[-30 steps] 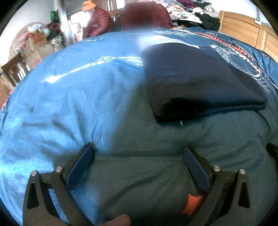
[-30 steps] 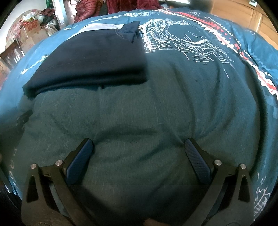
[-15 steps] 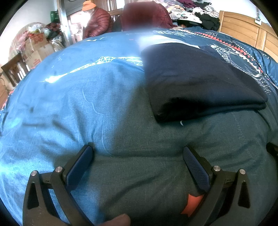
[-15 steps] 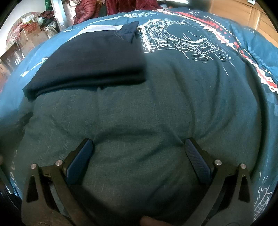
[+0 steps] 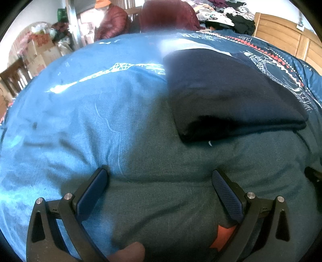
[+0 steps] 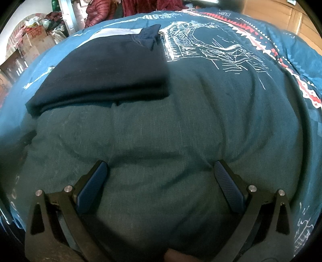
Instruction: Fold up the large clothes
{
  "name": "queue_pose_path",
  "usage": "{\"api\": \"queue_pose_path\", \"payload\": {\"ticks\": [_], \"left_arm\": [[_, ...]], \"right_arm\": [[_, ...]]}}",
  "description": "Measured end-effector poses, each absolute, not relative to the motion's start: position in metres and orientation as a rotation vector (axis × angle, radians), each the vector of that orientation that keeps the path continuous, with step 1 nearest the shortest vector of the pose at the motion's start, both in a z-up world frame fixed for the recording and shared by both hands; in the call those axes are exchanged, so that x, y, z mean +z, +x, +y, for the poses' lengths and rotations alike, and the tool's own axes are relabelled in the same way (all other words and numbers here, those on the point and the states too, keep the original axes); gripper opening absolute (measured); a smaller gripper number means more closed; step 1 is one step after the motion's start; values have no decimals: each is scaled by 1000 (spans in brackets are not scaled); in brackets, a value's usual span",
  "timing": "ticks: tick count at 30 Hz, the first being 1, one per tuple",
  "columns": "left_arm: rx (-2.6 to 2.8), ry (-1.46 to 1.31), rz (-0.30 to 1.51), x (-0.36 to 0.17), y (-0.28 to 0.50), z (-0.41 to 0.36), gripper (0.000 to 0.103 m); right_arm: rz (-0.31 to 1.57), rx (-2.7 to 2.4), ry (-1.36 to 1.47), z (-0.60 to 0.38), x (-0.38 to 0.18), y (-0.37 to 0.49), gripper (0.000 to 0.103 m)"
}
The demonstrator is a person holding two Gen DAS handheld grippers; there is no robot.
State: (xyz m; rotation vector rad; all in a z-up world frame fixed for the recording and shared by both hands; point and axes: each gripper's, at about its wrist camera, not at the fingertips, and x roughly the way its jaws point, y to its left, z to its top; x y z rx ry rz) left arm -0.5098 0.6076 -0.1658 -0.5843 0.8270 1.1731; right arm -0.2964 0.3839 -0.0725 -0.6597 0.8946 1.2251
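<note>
I see left claw (image 5: 159, 179) wide open, fingers resting on blue bedcover (image 5: 84, 112), nothing between. Right claw (image 6: 161, 173) also spread open, empty, low over same cover. Folded dark navy garment (image 5: 227, 96) lies flat on bed, ahead of both claws, apart from them. Fingertip, probably thumb (image 5: 130, 252), at bottom edge.

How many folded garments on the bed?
1: a dark navy folded garment on the blue bedspread, ahead-right of the left gripper and ahead-left of the right gripper. Unfolded clothes pile lies beyond.
</note>
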Motion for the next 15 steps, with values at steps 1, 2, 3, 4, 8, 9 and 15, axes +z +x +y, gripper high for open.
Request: {"api": "queue_pose_path", "payload": {"ticks": [1,2,3,4,8,9,15], "left_arm": [[1162,-590,836,-162,-510,609,103],[1160,-598,832,-159,-511,608,103],[1163,-608,824,-152,-511,607,103],[1167,-605,813,-144,-512,604,103],[1222,-471,676,-61,-514,578,103],[1239,-439,639,-40,-514,573,103],[1392,-276,280,130,-535,513,103]], "right_arm": [[884,1220,-675,383,-69,-298,103],[874,1208,-692,383,-65,-301,103],[862,1199,-704,381,-58,-303,103],[842,1211,-698,377,-45,-307,103],[712,1256,-601,358,34,-323,103],[684,1273,-564,352,57,-327,103],[389,1335,-347,306,212,-363,103]]}}
